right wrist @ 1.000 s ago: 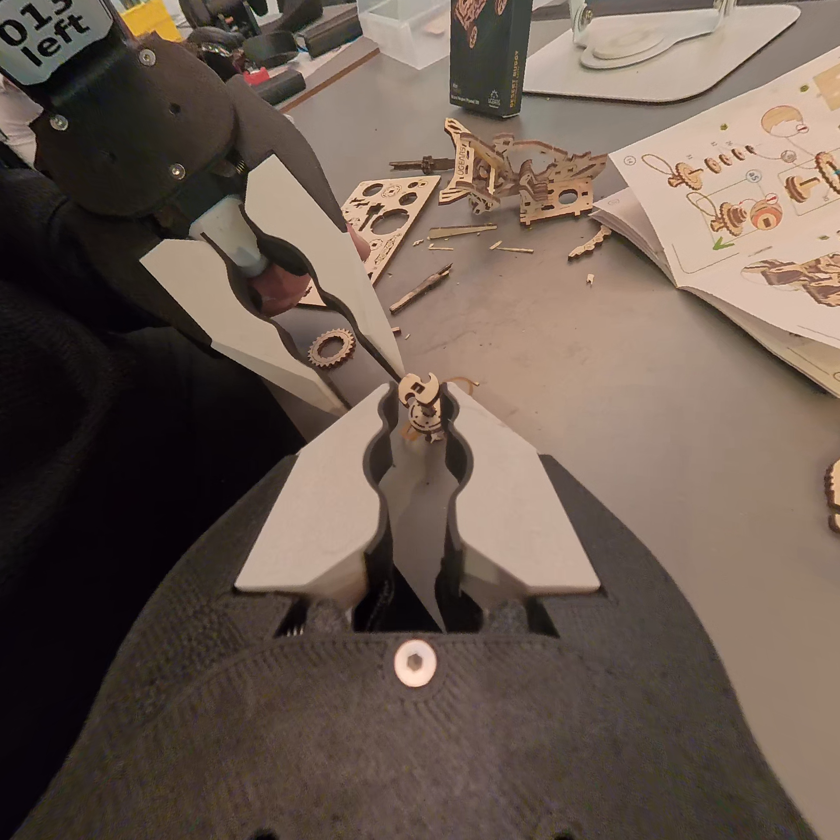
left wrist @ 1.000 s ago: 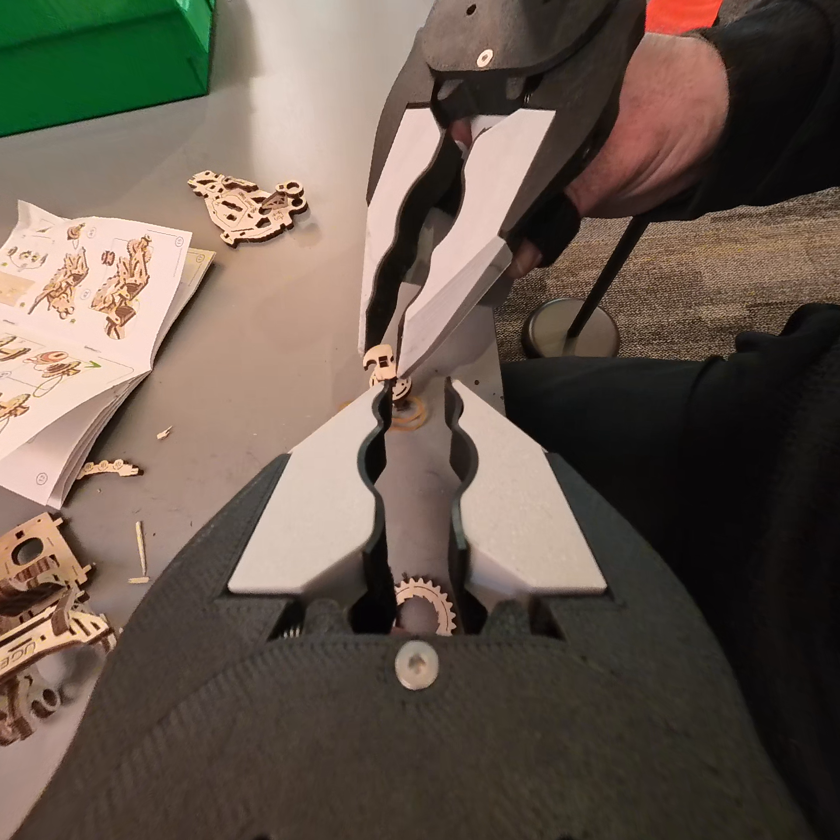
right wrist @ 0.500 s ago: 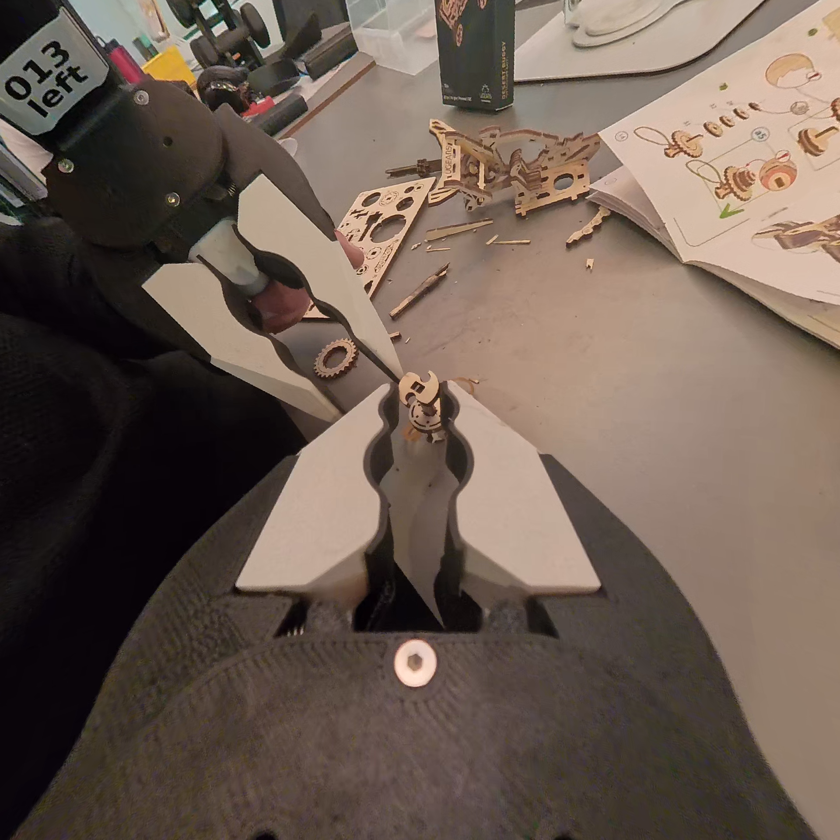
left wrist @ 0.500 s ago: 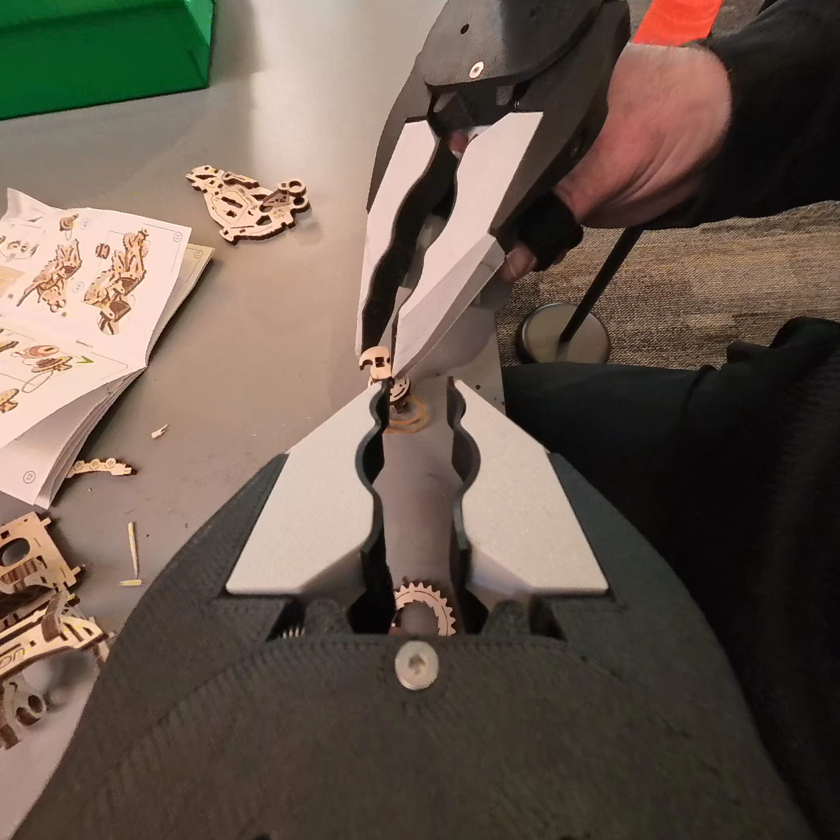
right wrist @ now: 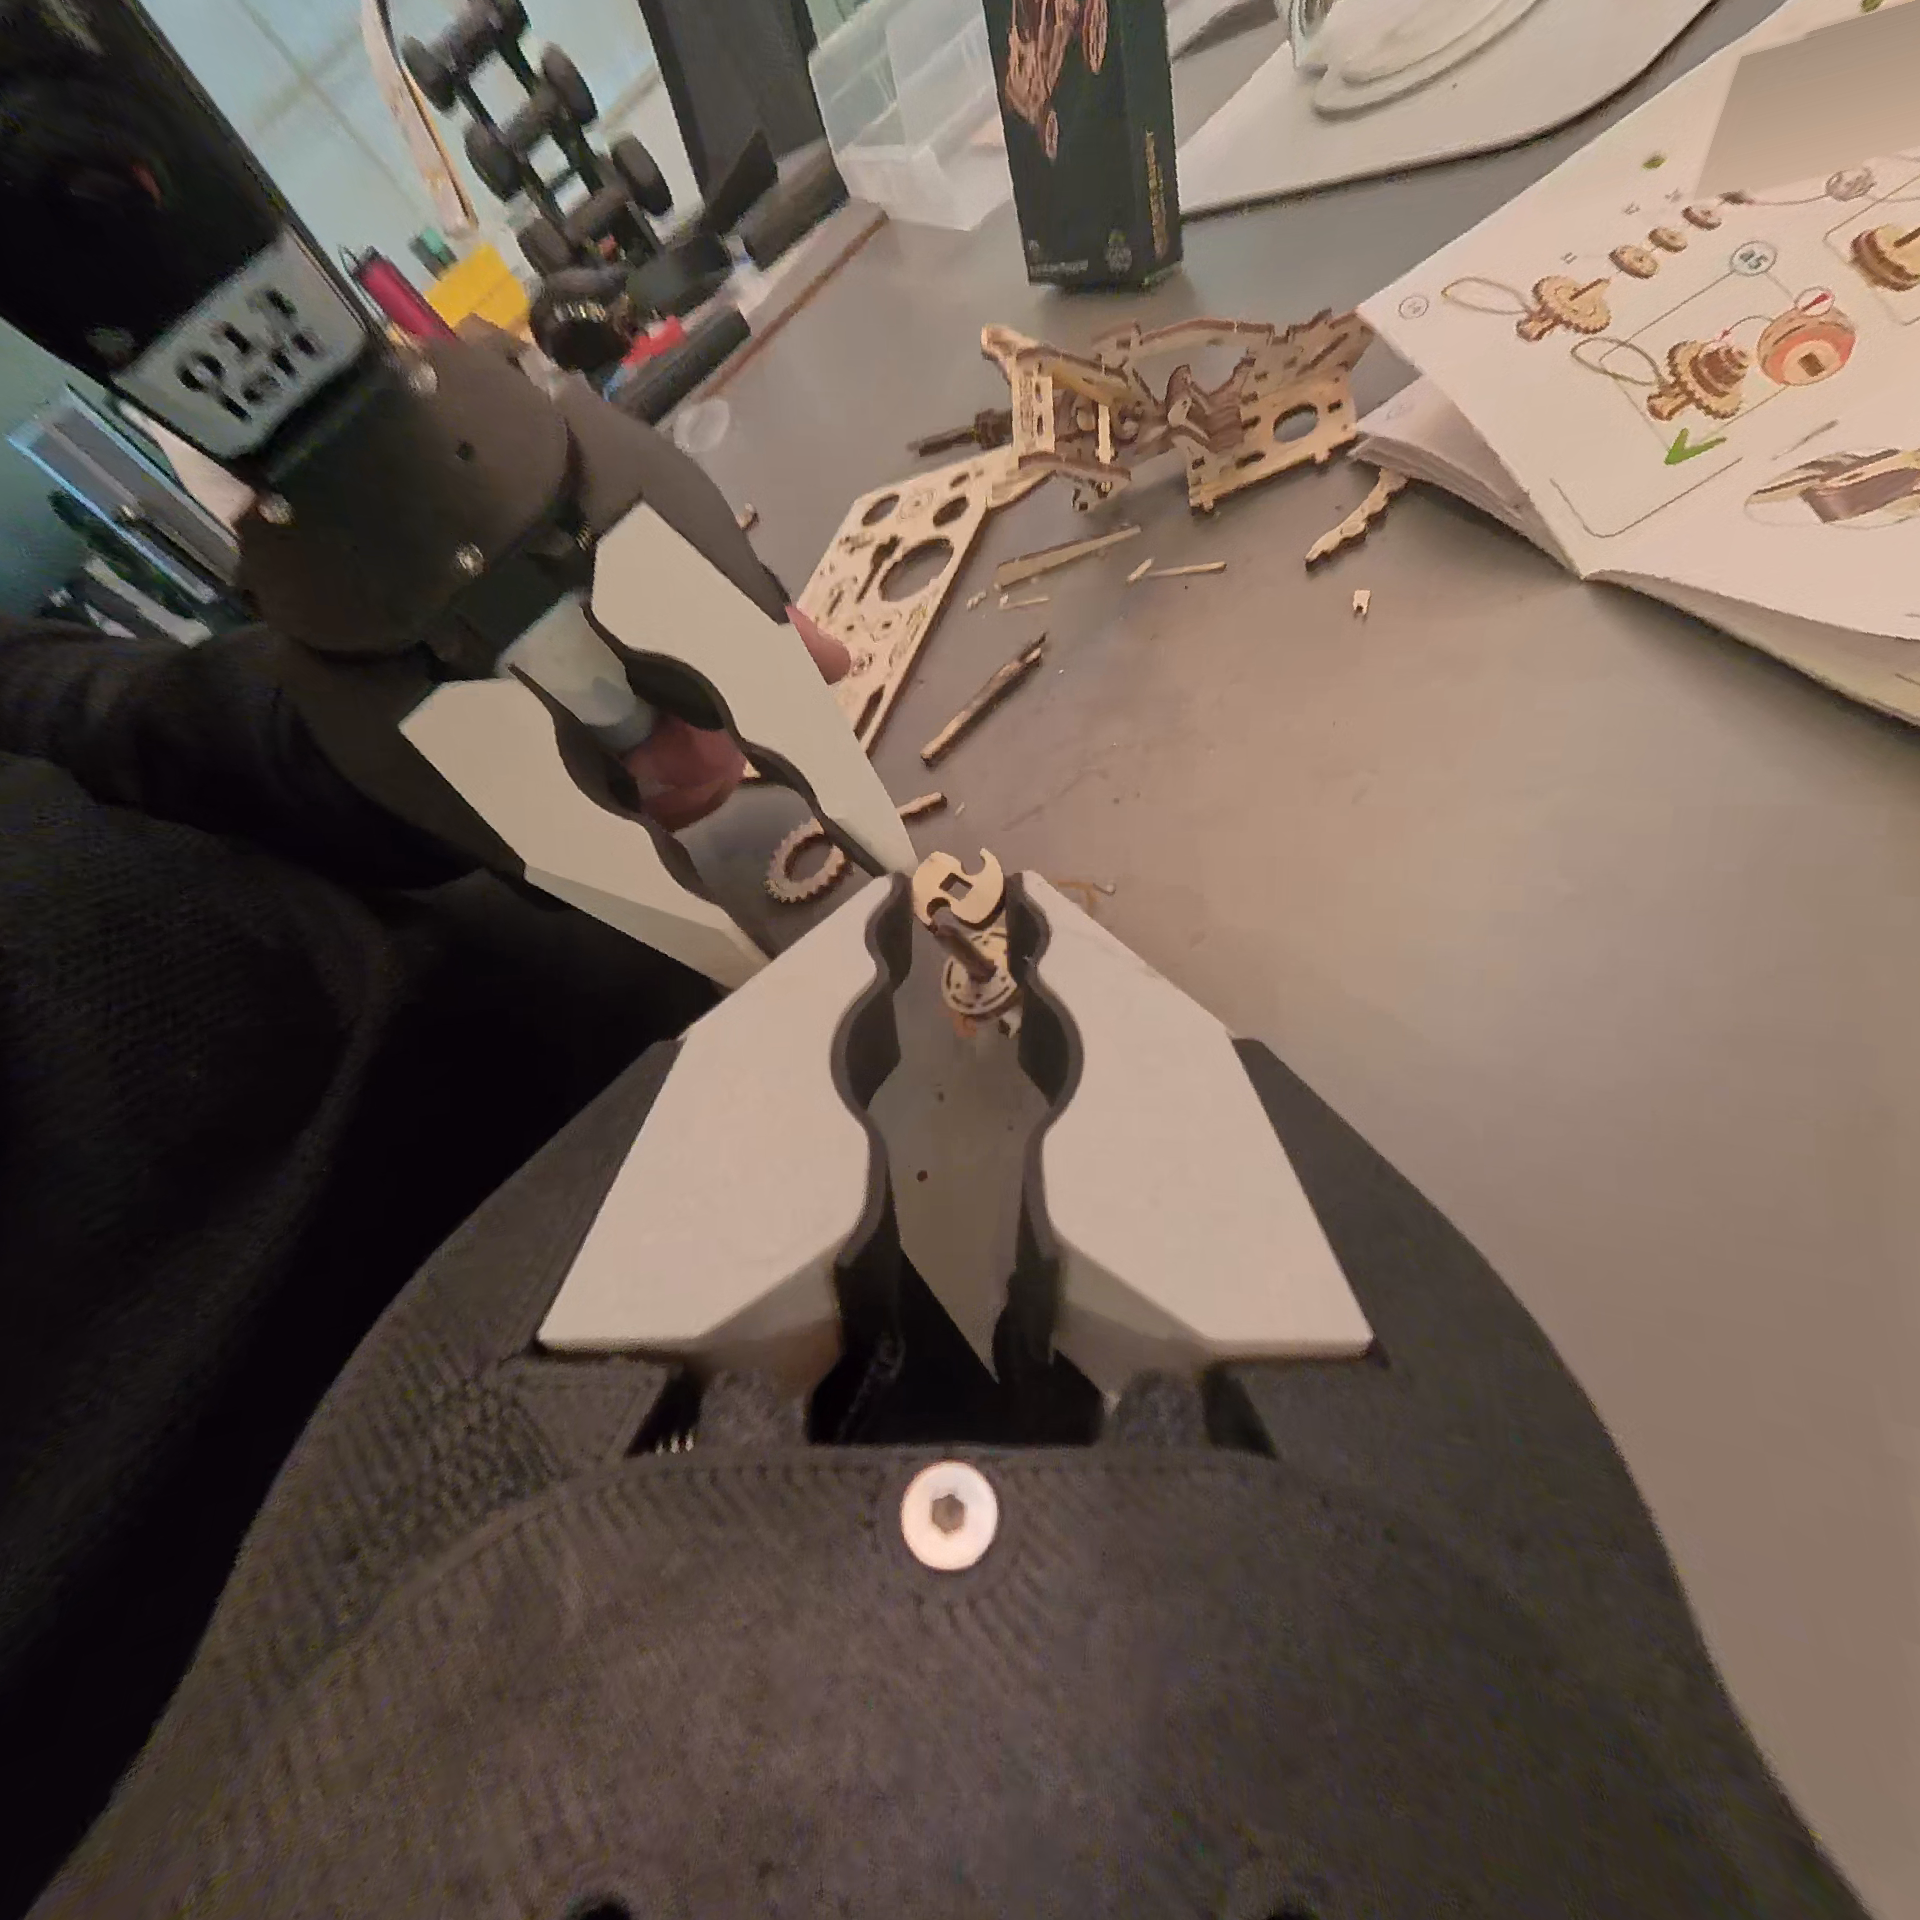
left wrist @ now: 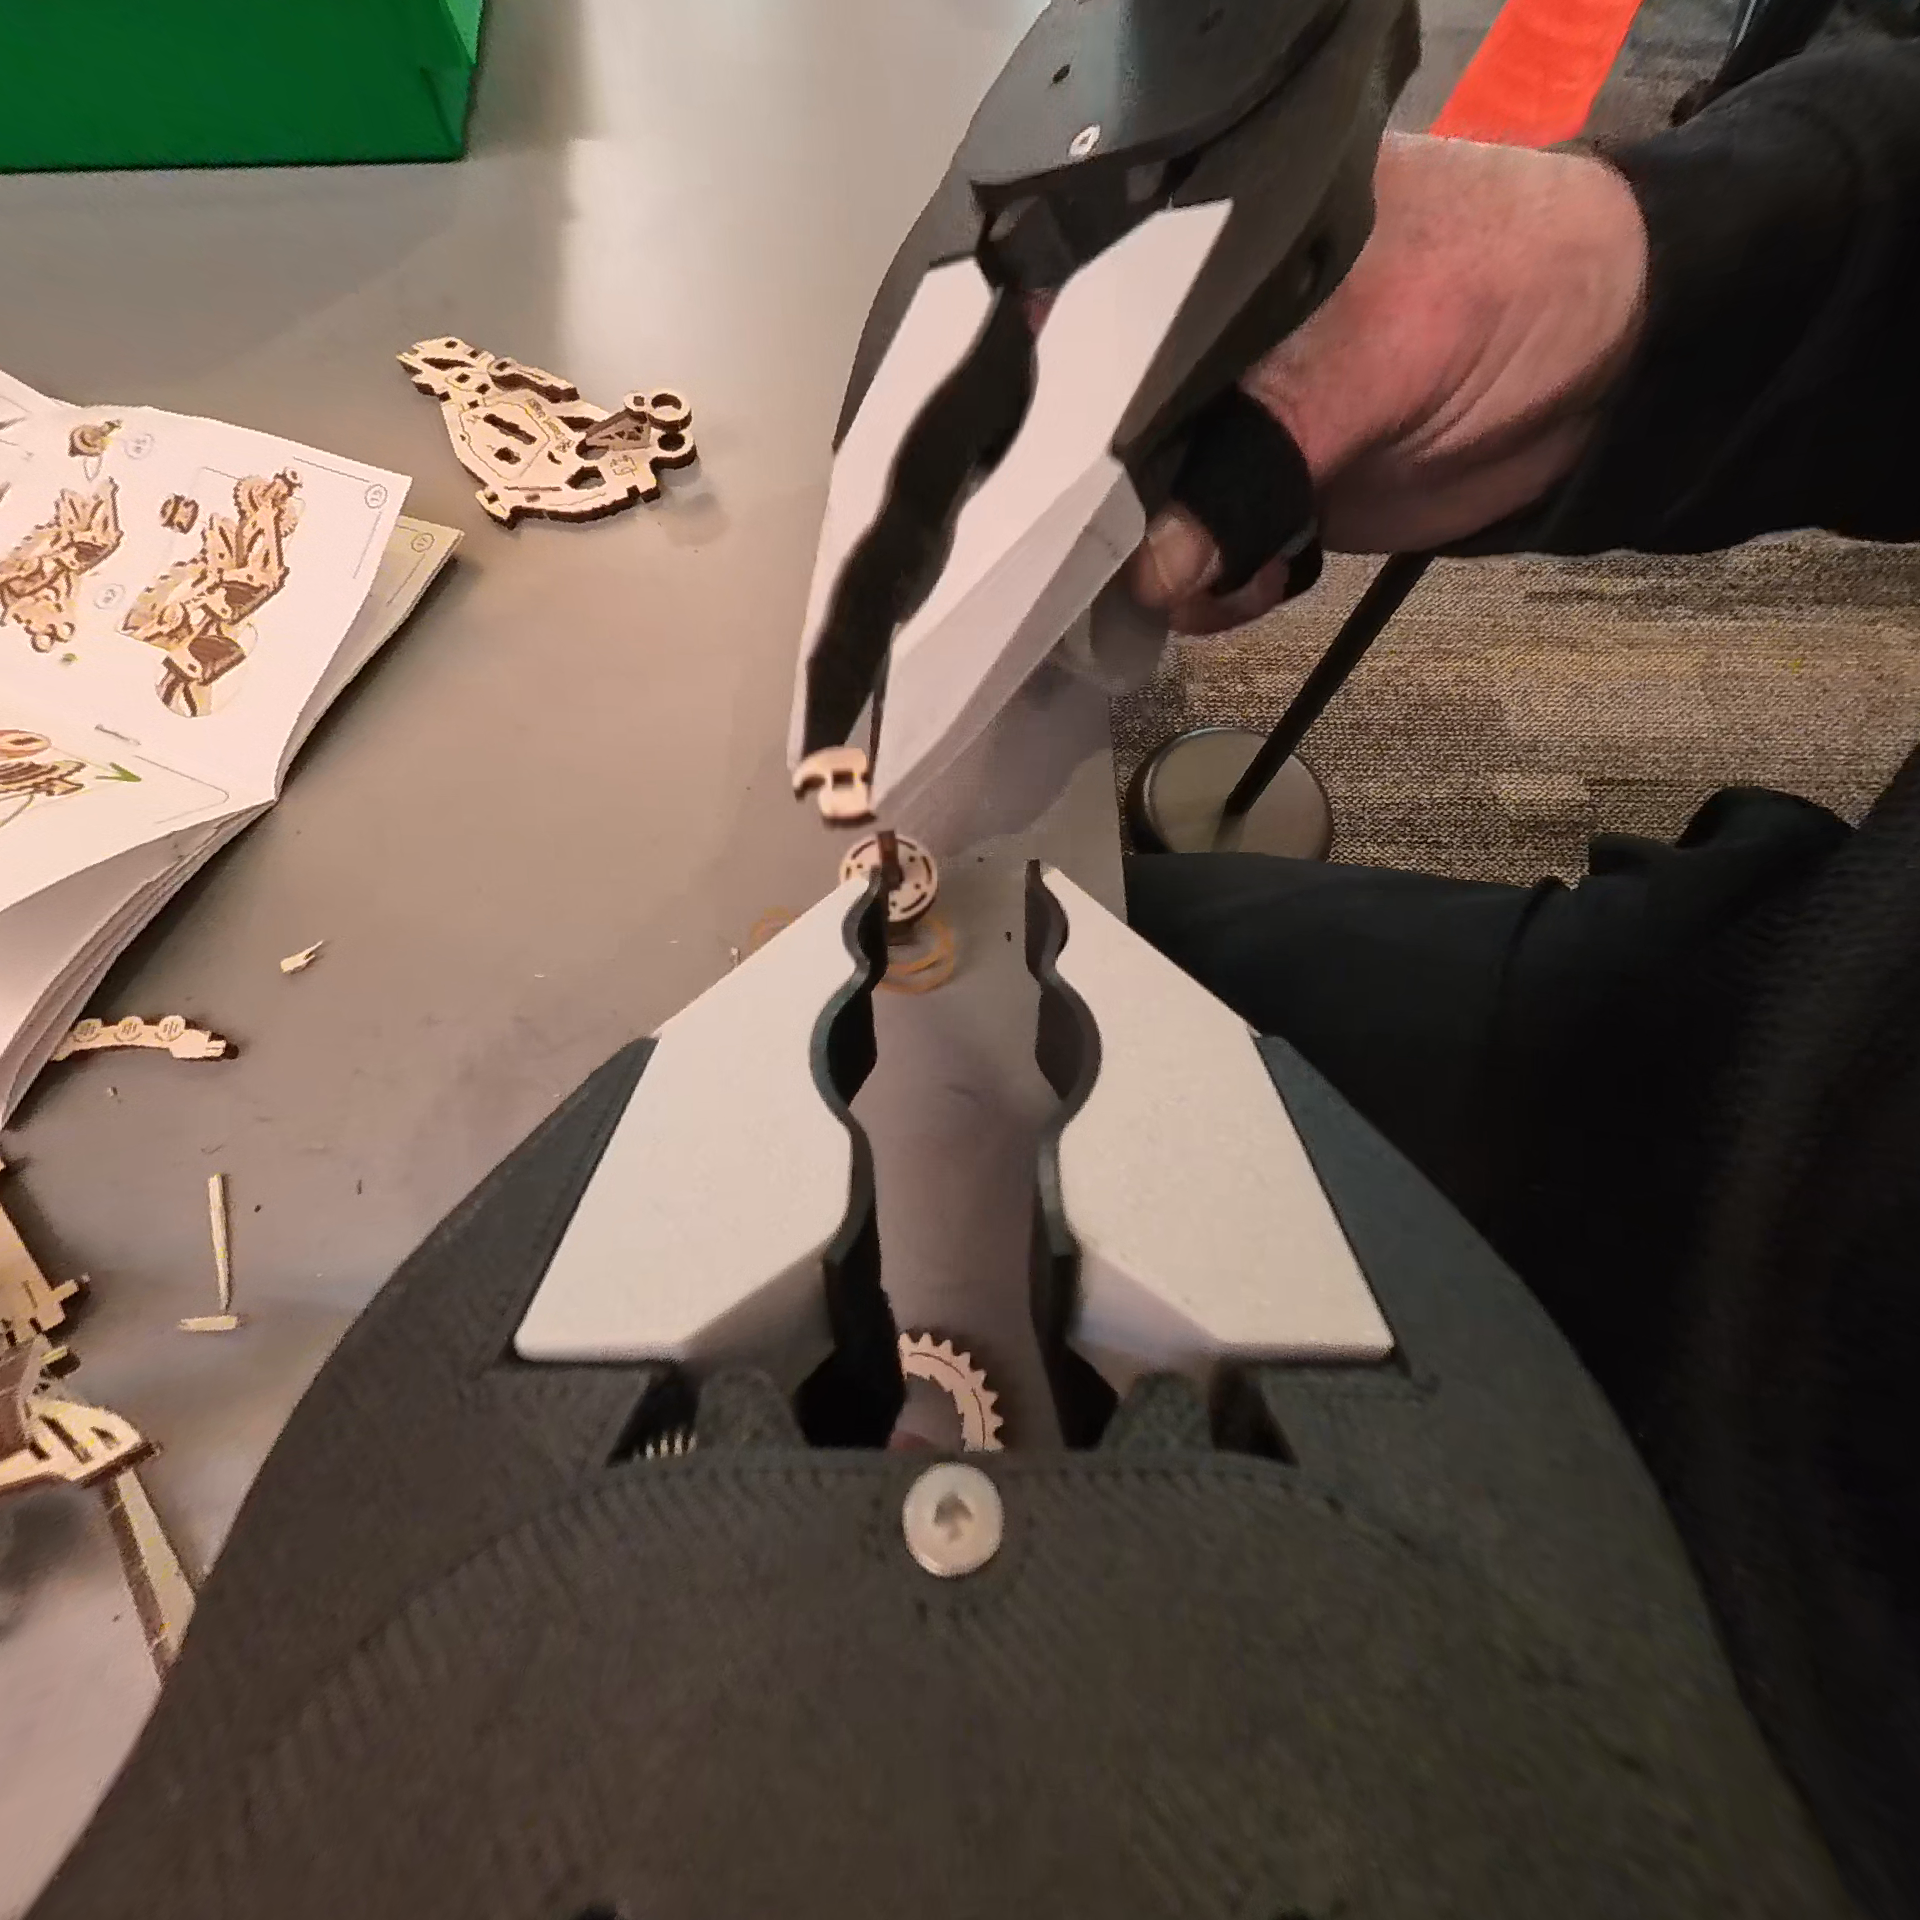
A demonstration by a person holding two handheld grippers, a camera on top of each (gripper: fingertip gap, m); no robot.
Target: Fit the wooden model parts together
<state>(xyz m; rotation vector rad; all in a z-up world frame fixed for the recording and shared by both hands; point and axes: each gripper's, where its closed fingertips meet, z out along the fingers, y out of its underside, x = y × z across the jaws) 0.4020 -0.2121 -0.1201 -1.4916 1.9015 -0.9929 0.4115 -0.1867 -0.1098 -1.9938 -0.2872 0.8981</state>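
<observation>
Two grippers work over one small wooden sub-assembly at the near right edge of the grey table (left wrist: 582, 790). The right gripper (right wrist: 958, 940) is clamped on the small axle assembly (right wrist: 971, 956): a notched flat piece on top, a dark thin pin, and a spoked disc below, all laser-cut plywood with scorched brown edges. In the left wrist view the notched piece (left wrist: 831, 781) sits at the right gripper's fingertips, and the spoked disc (left wrist: 891, 878) hangs just above a thin rubber band (left wrist: 920, 951) lying on the table. The left gripper (left wrist: 951, 883) stands parted and holds nothing; its left fingertip is just beside the disc, and contact cannot be confirmed.

Risks, as a judgement:
- The grip falls on thin, flat ply, so a side push from the left fingertip could twist the assembly out of the clamp.
- The pin is slender, and off-axis pressing could snap it or split the disc hub.
- The table edge is close, so a dropped part may go to the floor.

Other items: a toothed wooden gear (left wrist: 951, 1392) lies flat under the left gripper. An open instruction booklet (left wrist: 156, 665), glossy white, lies far left. A partly built frame (right wrist: 1174, 410) and a punched-out sheet (right wrist: 904, 582) lie beyond, among splinters.
</observation>
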